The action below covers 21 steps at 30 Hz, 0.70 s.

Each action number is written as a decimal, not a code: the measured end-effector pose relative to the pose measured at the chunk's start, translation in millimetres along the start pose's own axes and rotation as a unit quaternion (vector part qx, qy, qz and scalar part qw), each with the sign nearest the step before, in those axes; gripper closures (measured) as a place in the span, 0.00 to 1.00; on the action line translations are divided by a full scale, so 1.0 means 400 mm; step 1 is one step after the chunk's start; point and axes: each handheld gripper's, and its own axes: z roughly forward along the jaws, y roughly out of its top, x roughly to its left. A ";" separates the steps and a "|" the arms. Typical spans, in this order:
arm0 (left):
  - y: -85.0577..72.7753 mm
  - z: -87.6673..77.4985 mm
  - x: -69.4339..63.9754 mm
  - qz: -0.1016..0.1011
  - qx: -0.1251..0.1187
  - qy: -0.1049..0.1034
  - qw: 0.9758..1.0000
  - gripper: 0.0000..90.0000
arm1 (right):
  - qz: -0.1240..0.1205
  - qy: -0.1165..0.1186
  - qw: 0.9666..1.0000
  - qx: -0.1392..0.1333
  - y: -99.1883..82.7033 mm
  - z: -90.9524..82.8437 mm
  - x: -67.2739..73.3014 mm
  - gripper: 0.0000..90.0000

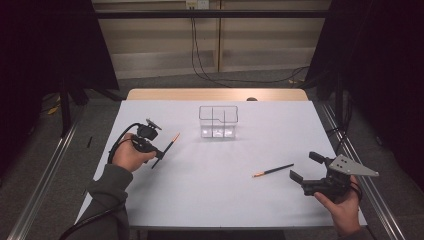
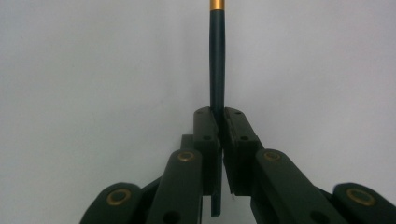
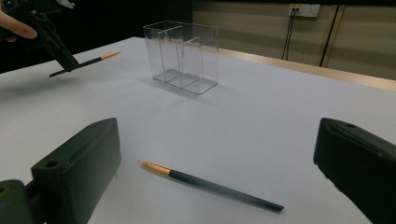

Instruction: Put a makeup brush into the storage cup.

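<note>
While both hands rest over the white table (image 1: 215,200), the work in hand reads as loading makeup brushes into the clear box (image 1: 218,121), which stands at about 12 o'clock from table centre, toward the far edge, with its compartments showing nothing inside

Left gripper (image 1: 161,155), at roughly 9 o'clock on the table: jaws clenched on the first brush (image 1: 169,145). In the left gripper view the pads pinch the dark handle (image 2: 217,70), which runs straight out along the jaw line, gold collar at the far end. From the high view the orange tip points toward 1 o'clock; the box lies further on toward 2 o'clock, well apart. This brush hangs clear of the table, nearly level

Right gripper (image 1: 304,167), at roughly 4 o'clock: jaws released, spread wide, nothing between them

Second brush (image 1: 273,170) lies flat on the table at about 5 o'clock from centre, just beyond the right gripper's open jaws toward 9 o'clock. In the right gripper view it (image 3: 210,185) lies crosswise between the two jaws, bristles to that view's left

Judgement: the right hand is by far the nearer to the lying brush; since the handle already crosses the gap, a short advance should bracket it
</note>
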 end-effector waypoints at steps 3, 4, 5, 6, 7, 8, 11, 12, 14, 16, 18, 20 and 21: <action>-0.008 -0.009 0.000 -0.004 -0.032 -0.006 0.999 0.94 | 0.000 -0.001 1.000 -0.001 0.000 0.001 0.001 0.00; -0.011 -0.009 -0.005 -0.017 -0.052 -0.009 0.998 0.94 | 0.000 -0.002 1.000 0.000 0.000 0.002 0.001 0.00; -0.012 -0.014 -0.003 -0.009 -0.055 -0.010 0.998 0.94 | 0.002 -0.001 1.000 0.000 0.000 0.003 0.001 0.00; -0.014 -0.016 -0.004 -0.009 -0.064 -0.009 0.998 0.94 | 0.003 0.000 1.000 -0.001 0.000 0.003 0.001 0.00; -0.015 -0.017 -0.006 -0.014 -0.075 -0.013 0.997 0.94 | 0.005 0.000 1.000 0.000 0.001 0.004 0.003 0.00; -0.016 -0.022 -0.005 -0.008 -0.079 -0.016 0.997 0.94 | 0.002 -0.001 1.000 0.000 0.001 0.003 0.003 0.00; -0.019 -0.025 -0.012 -0.016 -0.114 -0.026 0.993 0.94 | 0.002 -0.002 1.000 0.001 0.002 0.003 0.003 0.00; -0.020 -0.026 -0.013 -0.017 -0.124 -0.031 0.992 0.94 | 0.002 -0.002 1.000 0.001 0.001 0.004 0.003 0.00; -0.023 -0.024 -0.019 -0.014 -0.150 -0.033 0.988 0.94 | 0.003 -0.003 1.000 0.000 0.001 0.004 0.003 0.00; -0.026 -0.023 -0.023 -0.015 -0.167 -0.034 0.985 0.94 | 0.001 -0.001 1.000 0.001 0.001 0.004 0.002 0.00; -0.027 -0.024 -0.027 -0.007 -0.186 -0.035 0.982 0.94 | 0.001 -0.001 1.000 0.000 0.002 0.003 0.001 0.00; -0.027 -0.026 -0.032 -0.010 -0.210 -0.036 0.977 0.94 | 0.001 -0.002 1.000 0.001 0.002 0.002 0.001 0.00; -0.028 -0.027 -0.034 -0.013 -0.218 -0.034 0.975 0.94 | 0.001 -0.001 1.000 0.000 0.002 0.003 0.002 0.00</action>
